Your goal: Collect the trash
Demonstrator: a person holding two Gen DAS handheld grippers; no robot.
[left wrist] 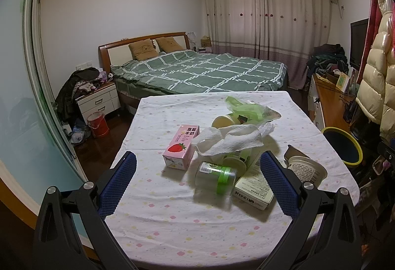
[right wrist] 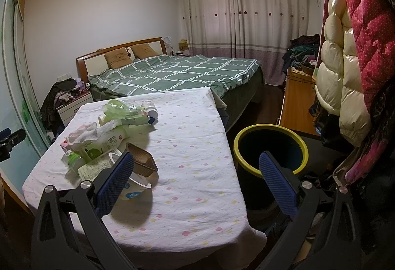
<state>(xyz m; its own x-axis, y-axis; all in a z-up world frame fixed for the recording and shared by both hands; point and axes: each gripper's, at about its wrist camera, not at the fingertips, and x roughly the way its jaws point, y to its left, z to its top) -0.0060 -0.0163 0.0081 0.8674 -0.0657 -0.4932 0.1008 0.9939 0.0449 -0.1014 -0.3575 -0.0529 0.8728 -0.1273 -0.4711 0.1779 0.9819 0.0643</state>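
Trash lies heaped on the cloth-covered surface (left wrist: 172, 225), just beside the yellow-rimmed bin (right wrist: 271, 150) standing on the floor at the surface's edge. The left gripper (left wrist: 197, 181) hangs over the pile with jaws spread wide and empty; the right gripper (right wrist: 195, 183) is likewise released, grasping nothing. The risk, by this reading: the crumpled paper towel (left wrist: 229, 140) drapes over cups beneath it, so a careless pinch could drag neighbours off the surface, and the clear jar (left wrist: 216, 175), lying on its side, may roll. Only the right wrist view shows the bin's open mouth; only the left shows the strawberry milk carton (left wrist: 179, 146) plainly.
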